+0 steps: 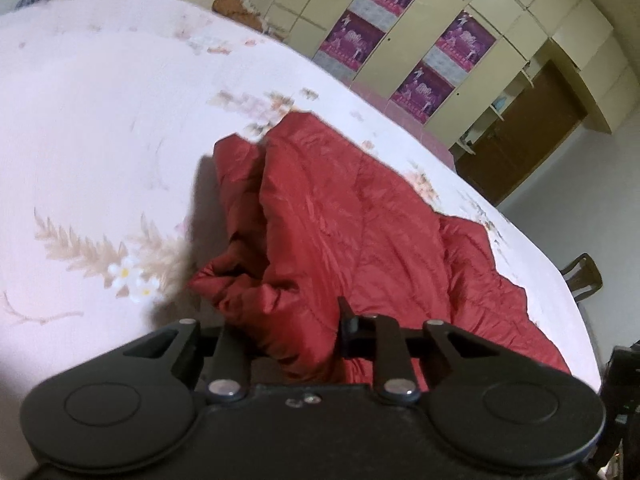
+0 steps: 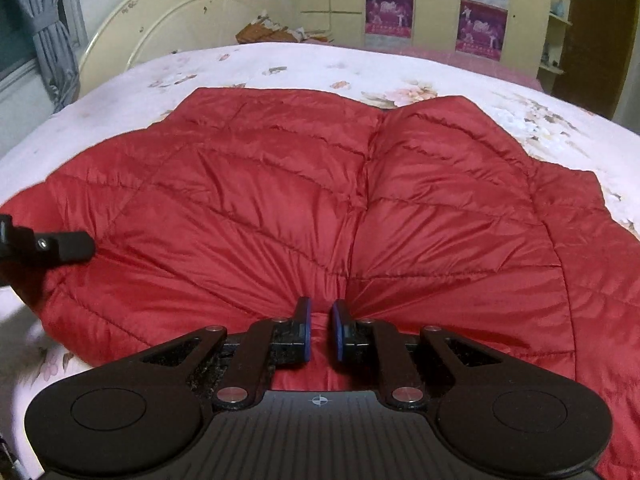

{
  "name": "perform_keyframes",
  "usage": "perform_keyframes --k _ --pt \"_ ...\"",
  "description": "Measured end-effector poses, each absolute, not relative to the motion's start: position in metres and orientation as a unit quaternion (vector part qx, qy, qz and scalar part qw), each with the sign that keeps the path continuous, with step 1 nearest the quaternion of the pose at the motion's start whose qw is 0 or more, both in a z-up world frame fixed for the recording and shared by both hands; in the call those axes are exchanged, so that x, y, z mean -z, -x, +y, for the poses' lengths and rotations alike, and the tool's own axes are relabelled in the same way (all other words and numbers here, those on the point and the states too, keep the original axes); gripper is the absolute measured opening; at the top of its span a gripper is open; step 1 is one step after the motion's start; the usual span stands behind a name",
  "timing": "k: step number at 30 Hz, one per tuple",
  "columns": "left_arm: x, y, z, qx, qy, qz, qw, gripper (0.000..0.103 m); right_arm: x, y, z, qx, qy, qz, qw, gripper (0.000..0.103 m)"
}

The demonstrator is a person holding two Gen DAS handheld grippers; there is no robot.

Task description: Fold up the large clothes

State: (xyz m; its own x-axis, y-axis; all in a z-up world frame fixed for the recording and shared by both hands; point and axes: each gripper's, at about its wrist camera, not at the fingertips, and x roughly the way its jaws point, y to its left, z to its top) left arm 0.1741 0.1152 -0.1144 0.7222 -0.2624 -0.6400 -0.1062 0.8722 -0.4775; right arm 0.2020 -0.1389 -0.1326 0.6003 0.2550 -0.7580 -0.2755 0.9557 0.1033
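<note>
A red quilted jacket (image 2: pixel 260 184) lies spread on the bed, its back panels facing up. My right gripper (image 2: pixel 320 314) is shut on its near hem, and creases fan out from the blue pads (image 2: pixel 306 322). In the left wrist view the jacket (image 1: pixel 340 208) is bunched and folded over at one side. A thick fold of it fills my left gripper (image 1: pixel 292 324), which is shut on it. One black finger (image 1: pixel 347 318) shows there; the other is hidden behind the cloth. From the right wrist view, the left gripper (image 2: pixel 70 246) sits at the jacket's left edge.
The bed's pink floral sheet (image 1: pixel 100 128) surrounds the jacket, with a cream headboard (image 2: pixel 180 12) and crumpled cloth at the far end. A wardrobe with purple posters (image 1: pixel 400 24) and a brown door (image 1: pixel 532 132) stand beyond. A chair (image 1: pixel 584 276) is at the bed's right edge.
</note>
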Motion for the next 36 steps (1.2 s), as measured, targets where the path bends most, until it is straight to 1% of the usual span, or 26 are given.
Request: perform_keyframes --k 7,13,16,18,21,26,30,36 --pt "0.078 -0.177 0.079 0.053 0.202 0.338 0.918 0.019 0.134 -0.208 -0.151 -0.181 -0.004 0.431 0.884 0.012" --pt "0.05 -0.182 0.029 0.088 0.166 0.318 0.929 0.019 0.135 -0.21 -0.159 -0.206 -0.013 0.431 0.878 0.012" --pt "0.042 -0.18 0.002 0.105 0.138 0.308 0.935 0.019 0.123 -0.207 -0.17 -0.2 -0.023 0.432 0.879 0.013" --pt "0.039 -0.179 -0.012 0.115 0.127 0.304 0.937 0.019 0.107 -0.195 -0.19 -0.187 -0.033 0.411 0.892 0.013" --pt "0.038 -0.18 -0.031 0.132 0.11 0.303 0.937 0.019 0.092 -0.172 -0.233 -0.149 -0.028 0.401 0.903 0.013" --pt "0.044 -0.179 -0.059 0.162 0.086 0.303 0.935 0.019 0.085 -0.136 -0.294 -0.083 -0.04 0.401 0.911 0.013" --pt "0.052 -0.181 -0.084 0.193 0.073 0.311 0.928 0.019 0.099 -0.124 -0.318 -0.05 -0.054 0.417 0.906 0.013" --pt "0.078 -0.181 -0.135 0.251 0.038 0.344 0.904 0.019 0.119 -0.133 -0.321 -0.049 -0.075 0.429 0.899 0.013"
